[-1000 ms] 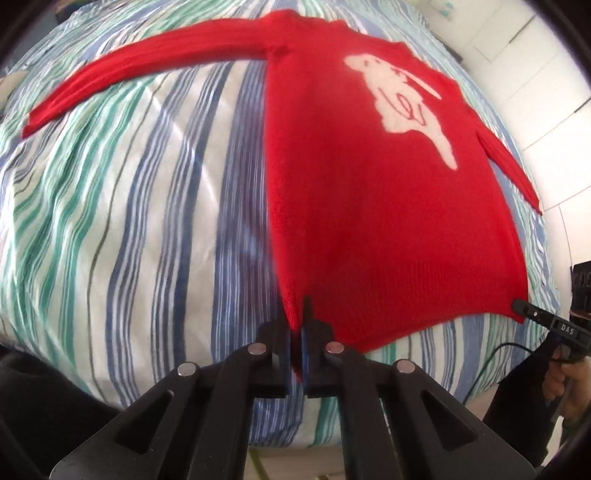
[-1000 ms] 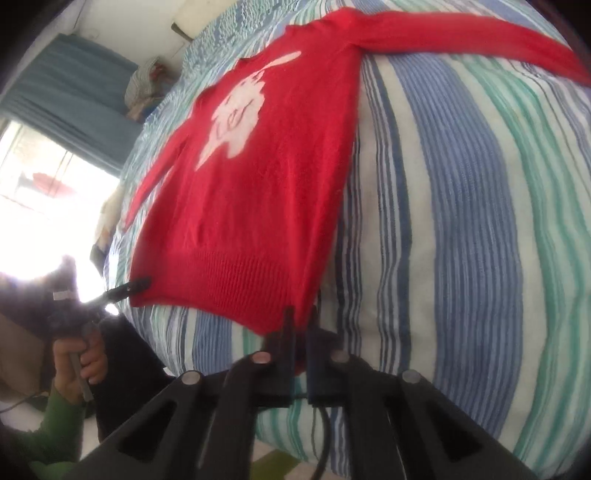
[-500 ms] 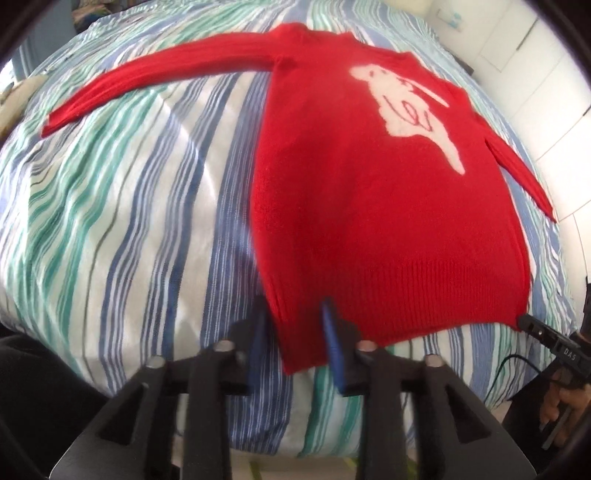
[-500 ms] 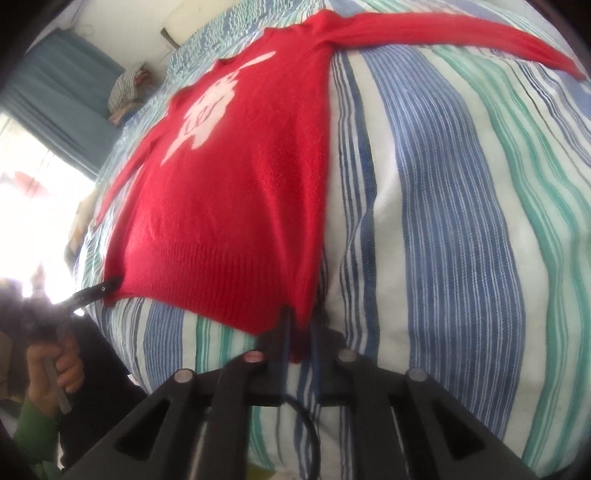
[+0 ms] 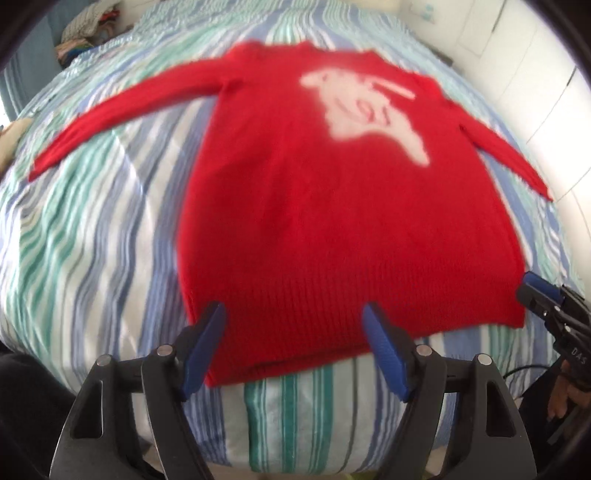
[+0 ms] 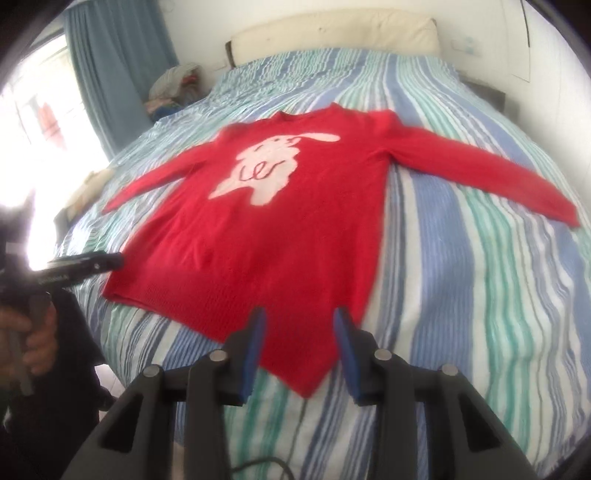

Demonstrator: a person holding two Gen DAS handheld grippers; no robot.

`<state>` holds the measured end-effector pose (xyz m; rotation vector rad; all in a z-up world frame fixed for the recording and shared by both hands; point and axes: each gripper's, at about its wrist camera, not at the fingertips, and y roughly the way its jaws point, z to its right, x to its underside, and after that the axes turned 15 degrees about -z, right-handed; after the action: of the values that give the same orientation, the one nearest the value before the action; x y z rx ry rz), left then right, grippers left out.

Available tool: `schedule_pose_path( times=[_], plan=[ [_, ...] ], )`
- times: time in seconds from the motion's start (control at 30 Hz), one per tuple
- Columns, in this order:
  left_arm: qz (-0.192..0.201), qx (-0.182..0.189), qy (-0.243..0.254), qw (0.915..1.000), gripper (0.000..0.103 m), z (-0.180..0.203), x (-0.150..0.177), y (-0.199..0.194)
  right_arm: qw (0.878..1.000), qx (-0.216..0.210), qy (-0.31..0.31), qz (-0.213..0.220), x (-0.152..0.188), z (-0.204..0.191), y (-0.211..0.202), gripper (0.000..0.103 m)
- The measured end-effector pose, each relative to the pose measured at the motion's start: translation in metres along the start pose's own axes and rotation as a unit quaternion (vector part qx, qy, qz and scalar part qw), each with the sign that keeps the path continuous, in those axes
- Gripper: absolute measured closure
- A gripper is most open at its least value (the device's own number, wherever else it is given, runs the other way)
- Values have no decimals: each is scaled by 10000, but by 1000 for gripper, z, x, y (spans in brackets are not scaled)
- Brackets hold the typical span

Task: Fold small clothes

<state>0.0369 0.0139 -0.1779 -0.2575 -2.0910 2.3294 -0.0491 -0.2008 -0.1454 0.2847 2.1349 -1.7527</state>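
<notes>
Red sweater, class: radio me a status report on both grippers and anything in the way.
Left gripper open, right gripper open, both at the hem. Red sweater flat on striped bed, sleeves spread, unfolded. Nothing on it.

Sweater red, white rabbit motif on chest (red squiggle inside it). Under sweater: bedsheet striped blue, green, white. Beyond sweater: curtain blue, headboard cream. Gripper pads blue, bodies black.
</notes>
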Motion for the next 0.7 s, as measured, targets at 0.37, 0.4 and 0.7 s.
schedule_pose_path(
  times=[0.37, 0.4, 0.7],
  plan=[
    [978, 471, -119, 9940, 22, 2, 39, -61, 9997, -31, 112, 212, 35, -2, -10, 55],
    [1089, 530, -227, 9924, 21, 1, 36, -64, 9991, -8, 134, 398, 34, -3, -16, 51],
    [1655, 703, -283, 9833, 19, 22, 19, -83, 9949, 460, 72, 891, 33, -8, -29, 49]
  ],
)
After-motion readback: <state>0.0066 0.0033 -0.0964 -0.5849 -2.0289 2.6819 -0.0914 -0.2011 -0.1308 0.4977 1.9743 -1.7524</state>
